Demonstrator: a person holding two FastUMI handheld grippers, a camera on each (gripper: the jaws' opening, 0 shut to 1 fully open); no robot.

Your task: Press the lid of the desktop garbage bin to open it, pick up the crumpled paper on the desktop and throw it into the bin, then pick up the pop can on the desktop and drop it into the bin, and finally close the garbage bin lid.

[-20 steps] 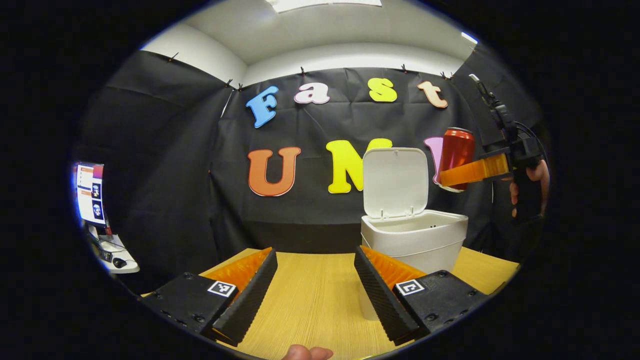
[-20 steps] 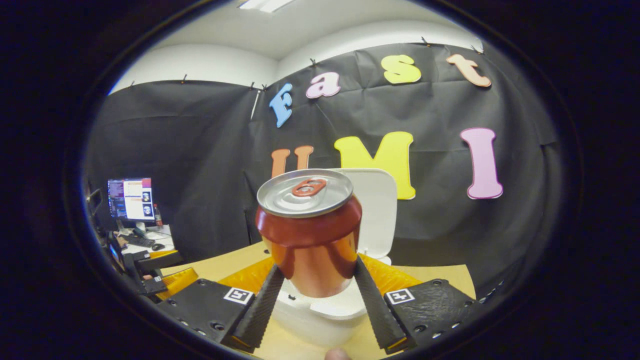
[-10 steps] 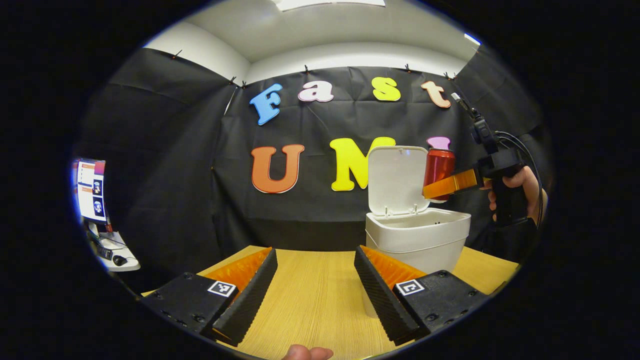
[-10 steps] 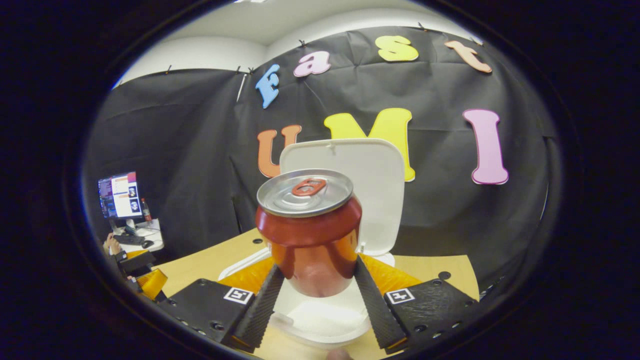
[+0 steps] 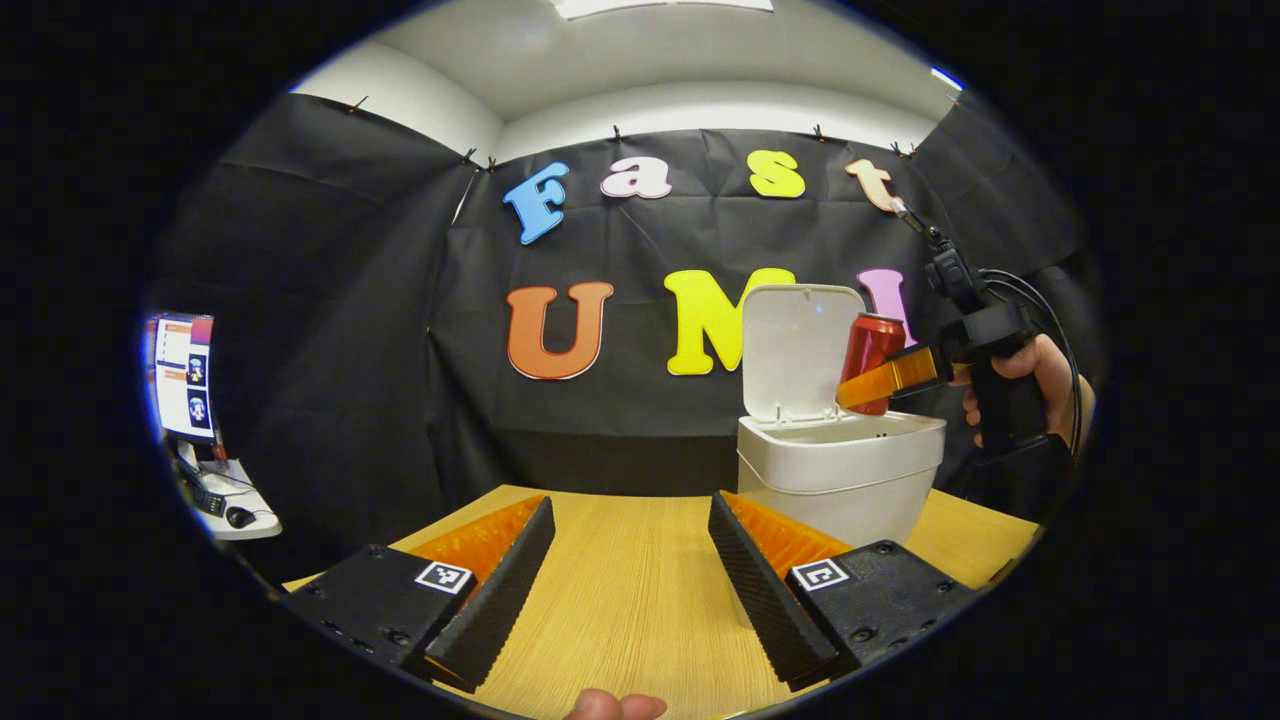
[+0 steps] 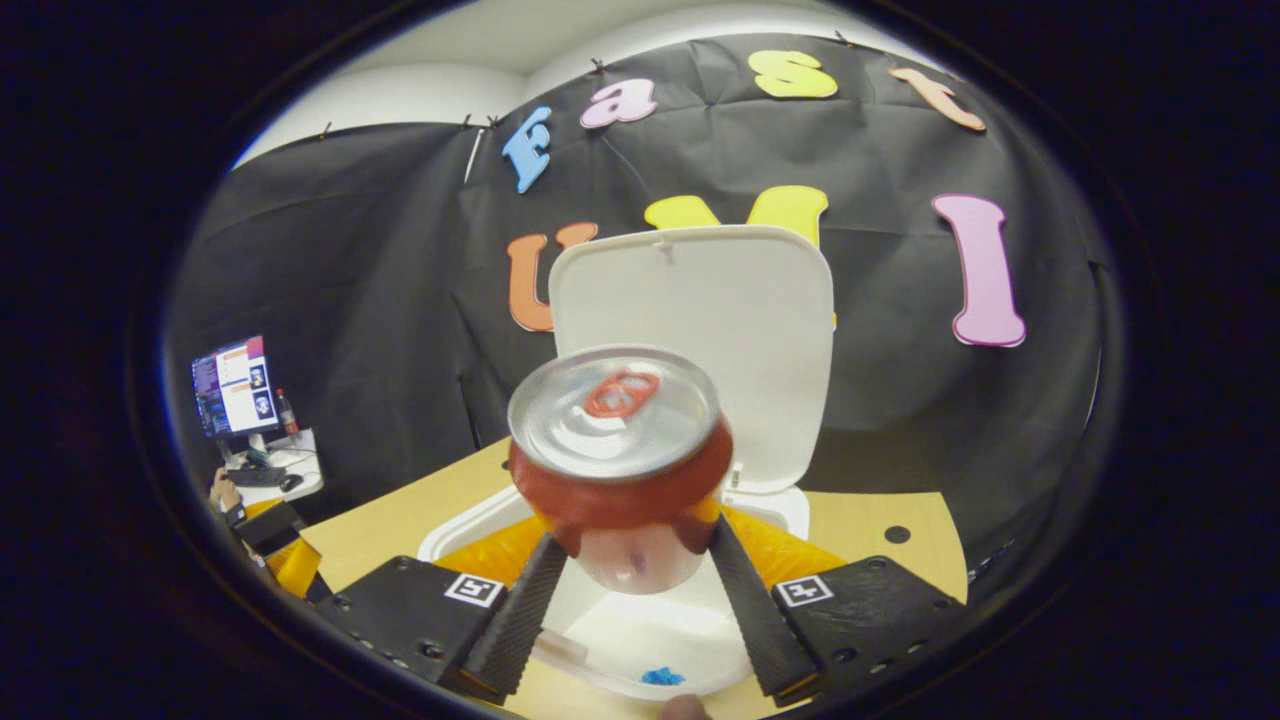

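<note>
In the right gripper view, the right gripper [image 6: 630, 585] is closed on the pop can [image 6: 620, 460]; both fingers press its lower body from each side. The can is red with a silver top and leans a little toward the camera. It hangs over the open mouth of the white garbage bin [image 6: 480, 515], and the lid [image 6: 700, 330] stands upright behind it, at 12 o'clock from the can. A small blue thing [image 6: 662, 677] lies at the lower edge of the bin's mouth; what it is, I cannot tell.

In the left gripper view, the left gripper [image 5: 630, 590] is wide open and holds nothing, low over the wooden worktop [image 5: 620, 600]. The bin [image 5: 840, 480] stands at 2 o'clock from it, with the can [image 5: 872, 345] just above its rim, held by the right gripper [image 5: 880, 378] in a hand [image 5: 1040, 370]. A monitor [image 5: 180, 375] is at 9 o'clock
</note>
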